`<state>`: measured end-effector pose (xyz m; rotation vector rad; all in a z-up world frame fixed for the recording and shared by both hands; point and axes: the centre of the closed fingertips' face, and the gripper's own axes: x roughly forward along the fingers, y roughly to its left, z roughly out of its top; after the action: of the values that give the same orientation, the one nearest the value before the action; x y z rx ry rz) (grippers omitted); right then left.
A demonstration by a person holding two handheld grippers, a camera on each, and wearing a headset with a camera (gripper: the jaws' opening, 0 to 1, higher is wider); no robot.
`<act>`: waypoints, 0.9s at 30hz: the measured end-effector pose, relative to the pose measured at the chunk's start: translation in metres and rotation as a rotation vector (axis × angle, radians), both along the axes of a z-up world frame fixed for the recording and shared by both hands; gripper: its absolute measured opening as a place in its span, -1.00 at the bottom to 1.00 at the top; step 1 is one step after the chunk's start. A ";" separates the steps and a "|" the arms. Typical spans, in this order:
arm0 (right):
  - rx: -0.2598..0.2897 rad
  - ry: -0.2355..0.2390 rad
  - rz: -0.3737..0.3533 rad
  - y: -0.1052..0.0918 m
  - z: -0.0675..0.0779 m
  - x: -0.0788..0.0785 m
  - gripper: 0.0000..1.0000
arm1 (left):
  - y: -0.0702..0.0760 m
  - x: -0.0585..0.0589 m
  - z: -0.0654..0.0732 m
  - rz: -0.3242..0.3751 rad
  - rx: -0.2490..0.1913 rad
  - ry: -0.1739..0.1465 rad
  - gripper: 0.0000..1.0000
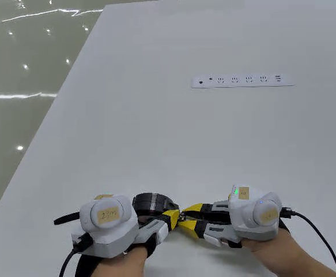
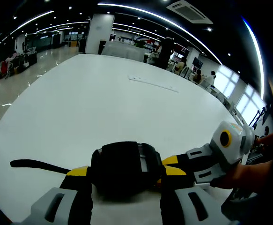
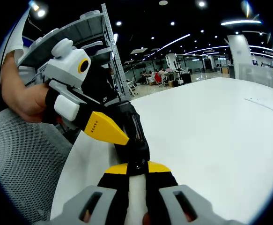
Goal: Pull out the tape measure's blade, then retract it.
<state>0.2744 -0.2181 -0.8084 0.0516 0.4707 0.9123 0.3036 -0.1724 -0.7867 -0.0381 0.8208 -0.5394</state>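
While my left tongs [image 2: 126, 172] clamp the hard, weighty tape measure [image 1: 153, 204] at the bench's [image 1: 173, 127] near edge, my right tongs [image 3: 136, 169] pinch shut, seemingly on its thin, springy blade tip [image 3: 136, 162].

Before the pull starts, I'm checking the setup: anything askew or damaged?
Nothing stands out. The left gripper clamps the tape measure, the right gripper pinches its front, and the power strip lies flat.

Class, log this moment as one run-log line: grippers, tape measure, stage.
left gripper: shut on black round tape measure case | right gripper: jaws closed at case's mouth | stage: pull-out not yet begun
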 end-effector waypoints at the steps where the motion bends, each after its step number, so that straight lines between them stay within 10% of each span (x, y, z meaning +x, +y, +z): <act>1: -0.002 -0.001 0.000 0.000 0.000 0.000 -0.79 | 0.000 0.000 0.000 0.001 -0.001 0.001 0.10; 27: -0.078 0.010 -0.002 -0.011 0.005 -0.004 -0.56 | 0.001 -0.003 0.004 -0.051 -0.031 0.004 0.16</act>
<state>0.2703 -0.2291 -0.8035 -0.0144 0.5148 0.8914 0.3006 -0.1719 -0.7831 -0.0468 0.8196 -0.6005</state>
